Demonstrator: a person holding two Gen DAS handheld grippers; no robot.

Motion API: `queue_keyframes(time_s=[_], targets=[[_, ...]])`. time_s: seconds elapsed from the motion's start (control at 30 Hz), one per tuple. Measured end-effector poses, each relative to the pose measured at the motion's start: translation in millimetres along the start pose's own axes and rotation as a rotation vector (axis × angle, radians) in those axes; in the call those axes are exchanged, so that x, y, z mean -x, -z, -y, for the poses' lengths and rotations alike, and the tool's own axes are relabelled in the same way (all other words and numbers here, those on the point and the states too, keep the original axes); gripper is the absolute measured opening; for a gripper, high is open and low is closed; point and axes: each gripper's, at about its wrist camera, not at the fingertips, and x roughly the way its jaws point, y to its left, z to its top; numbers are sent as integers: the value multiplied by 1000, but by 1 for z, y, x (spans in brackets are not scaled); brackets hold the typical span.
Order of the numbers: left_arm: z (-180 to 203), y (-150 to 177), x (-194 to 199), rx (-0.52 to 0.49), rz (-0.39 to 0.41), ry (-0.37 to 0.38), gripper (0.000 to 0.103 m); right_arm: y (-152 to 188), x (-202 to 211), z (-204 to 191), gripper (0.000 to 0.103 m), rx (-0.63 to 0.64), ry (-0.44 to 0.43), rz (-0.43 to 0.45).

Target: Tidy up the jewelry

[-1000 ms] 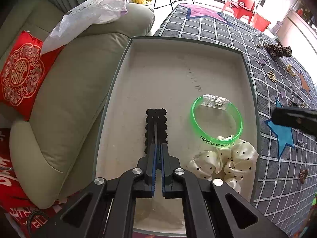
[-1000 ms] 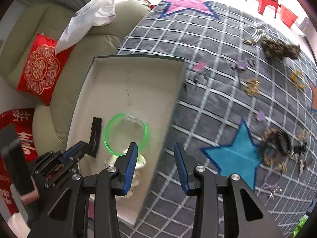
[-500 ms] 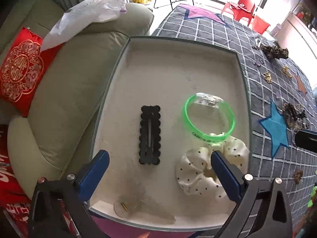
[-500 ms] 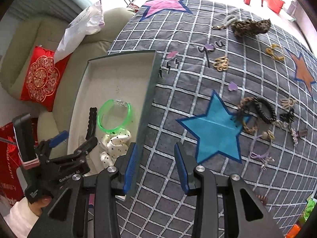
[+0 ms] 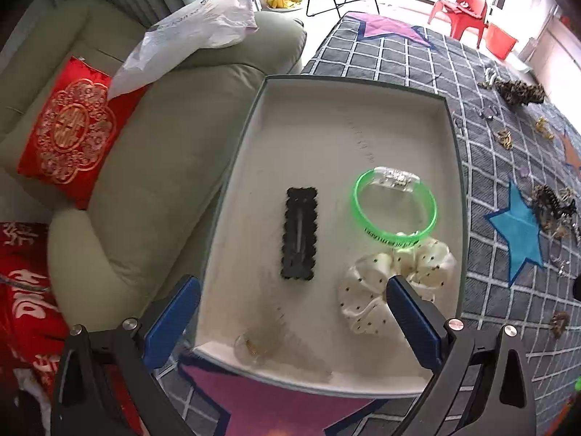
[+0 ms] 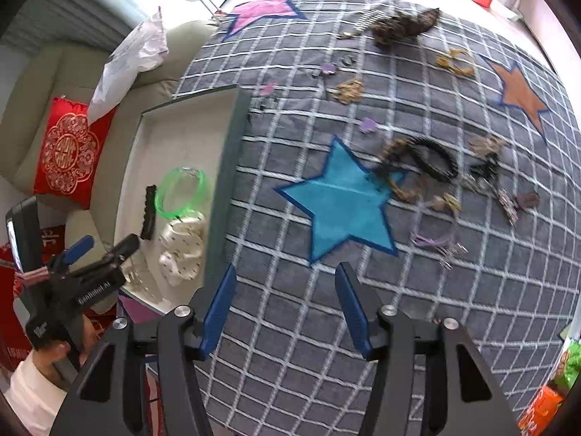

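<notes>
**Both grippers empty over the tray and the checked cloth**

The left gripper [image 5: 290, 303] hangs above the near end of the shallow white tray [image 5: 363, 134], its jaws spread wide and holding nothing. Inside the tray a black scalloped hair clip [image 5: 299, 233] lies flat, lengthwise, a little left of centre. To its right sits a green bangle [image 5: 394, 206] with a clear block on its far side; the bangle's near edge overlaps a cream polka-dot scrunchie [image 5: 385, 290] bunched in the tray's near-right corner. A small clear pouch [image 5: 256, 343] with something gold in it rests by the tray's near rim.

The right gripper [image 6: 285, 309] is over the grey checked cloth [image 6: 454, 290] that covers the surface — jaws released as well, nothing between them. Just beyond it is a blue star patch [image 6: 343, 203]. Past the star lies a loose cluster of jewelry: a black hair tie [image 6: 435, 156], a purple cord bracelet [image 6: 432, 238], brownish pieces too blurred to name. A leopard-print scrunchie [image 6: 405, 25] lies at the far edge.

The tray sits on the cloth's left side, beside a beige sofa [image 5: 152, 152] bearing a red cushion [image 5: 69, 130] and a plastic bag [image 5: 196, 32].
</notes>
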Motion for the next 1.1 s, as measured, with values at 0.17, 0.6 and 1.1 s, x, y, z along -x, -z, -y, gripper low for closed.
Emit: queue_keyframes(time_s=[0.17,0.6,1.1], targets=[[0,18,24,-19,-18,71,103,23,13,33,77,-60,7,-2],[58,42,107,-171,51,239,103,79,63,95,88,-239,30,75],[115,50,121,-362,62,309,103,126,88,128,88,-383,77,103]])
